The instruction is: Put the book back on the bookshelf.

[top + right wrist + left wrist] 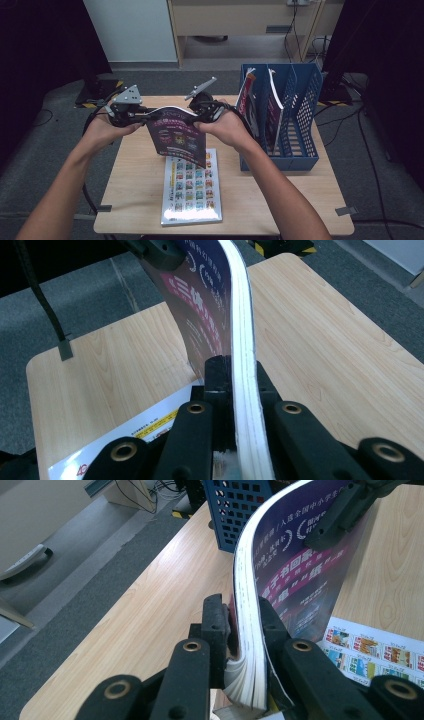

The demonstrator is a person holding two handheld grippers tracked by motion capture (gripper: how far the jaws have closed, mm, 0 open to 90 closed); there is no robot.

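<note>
Hidden and cropped areas

The held book [177, 137] covers the top of the flat book [192, 187] on the desk [135, 190]. Cover print is too small to read in the high view. Both gripper views crop the held book's lower edge behind the jaws.

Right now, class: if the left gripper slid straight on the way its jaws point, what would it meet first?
Probably the right gripper, clamped on the far end of the same purple book that the left gripper holds; depth is uncertain.
</note>
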